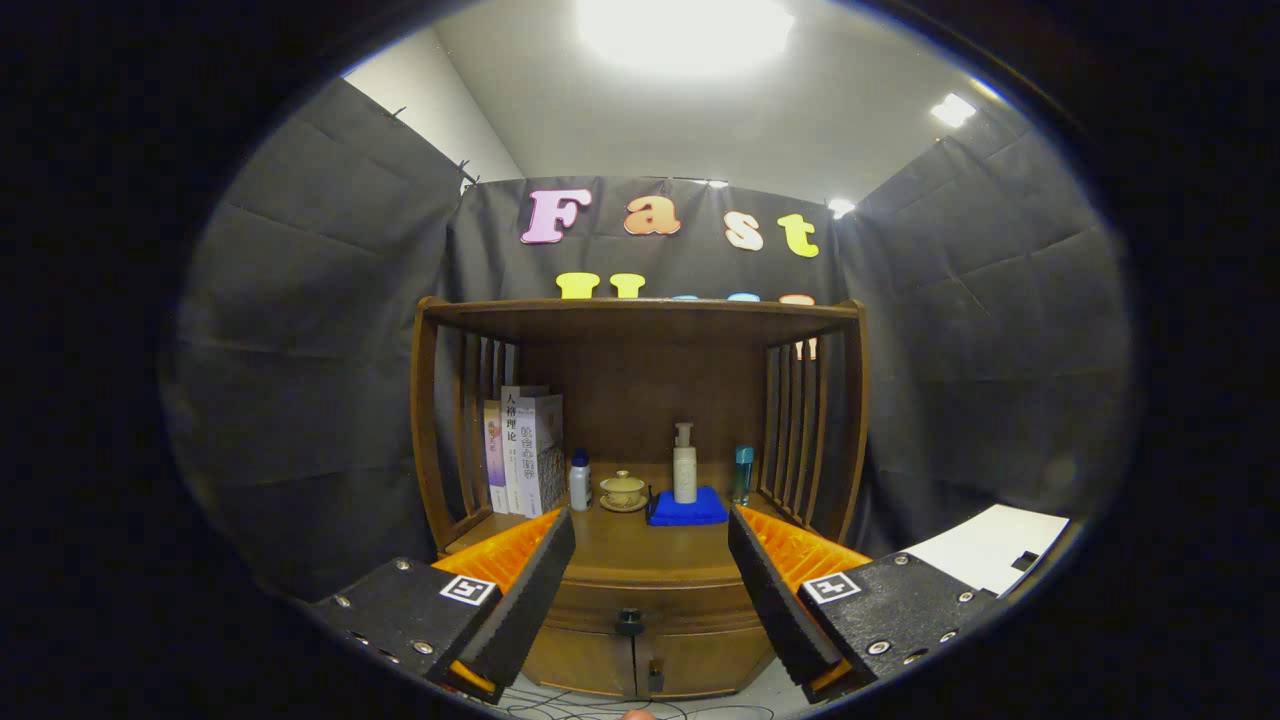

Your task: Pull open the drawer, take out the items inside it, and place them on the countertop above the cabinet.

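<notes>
The tongs stand wide open with nothing between their two padded fingers, aimed squarely at the wooden cabinet. That spread looks deliberate: the small dark knob of the drawer sits just ahead of the tongs and a little below the fingertips, centred in the gap, so the fingers could close on it from either side once the tongs drop and move in.

The drawer is shut, its curved front flush under the surface, so whatever it holds is hidden. Below it, two small doors meet at a latch, also closed. The task is at its start, by my reading: nothing has been pulled out yet.

Beyond the tongs, the surface already carries a row of things toward the back. Behind the left finger stand some upright books, then a small white bottle with a blue cap, then a lidded cup on a saucer. Further right a tall pump bottle stands on a folded blue cloth, with a slim blue bottle beside it. The front strip of the surface, nearest the tongs, is bare, which is the likely room for the drawer's contents.
</notes>
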A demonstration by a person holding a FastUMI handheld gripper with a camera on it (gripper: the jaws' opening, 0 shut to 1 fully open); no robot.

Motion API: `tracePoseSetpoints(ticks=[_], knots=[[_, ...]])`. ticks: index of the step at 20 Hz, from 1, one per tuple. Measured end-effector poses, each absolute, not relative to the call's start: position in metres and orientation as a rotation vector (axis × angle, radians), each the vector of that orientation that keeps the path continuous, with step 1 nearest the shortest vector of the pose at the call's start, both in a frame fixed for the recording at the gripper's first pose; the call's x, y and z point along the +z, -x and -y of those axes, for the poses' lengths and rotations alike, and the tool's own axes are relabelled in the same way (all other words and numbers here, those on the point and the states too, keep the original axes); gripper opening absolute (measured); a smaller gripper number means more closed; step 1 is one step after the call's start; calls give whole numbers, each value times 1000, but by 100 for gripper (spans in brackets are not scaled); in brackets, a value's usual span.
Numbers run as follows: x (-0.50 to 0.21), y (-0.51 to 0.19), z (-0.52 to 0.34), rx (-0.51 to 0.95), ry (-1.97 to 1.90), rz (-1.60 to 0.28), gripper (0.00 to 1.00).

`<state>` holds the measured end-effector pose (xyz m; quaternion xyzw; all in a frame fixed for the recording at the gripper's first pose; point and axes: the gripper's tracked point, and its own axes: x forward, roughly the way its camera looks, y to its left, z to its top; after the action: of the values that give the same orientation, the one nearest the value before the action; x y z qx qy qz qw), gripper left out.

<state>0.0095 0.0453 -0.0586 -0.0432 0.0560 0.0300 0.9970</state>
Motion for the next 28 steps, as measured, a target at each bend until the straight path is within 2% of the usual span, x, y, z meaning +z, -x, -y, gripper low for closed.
tracePoseSetpoints(ticks=[8,12,16,20,28], knots=[[-70,-10,-47,29,122,-120,95],[-70,-18,-46,69,157,-101,95],[-78,-30,-13,-24,270,-100,95],[-102,-41,-40,120,198,-112,94],[-189,-56,-34,129,219,-206,95]])
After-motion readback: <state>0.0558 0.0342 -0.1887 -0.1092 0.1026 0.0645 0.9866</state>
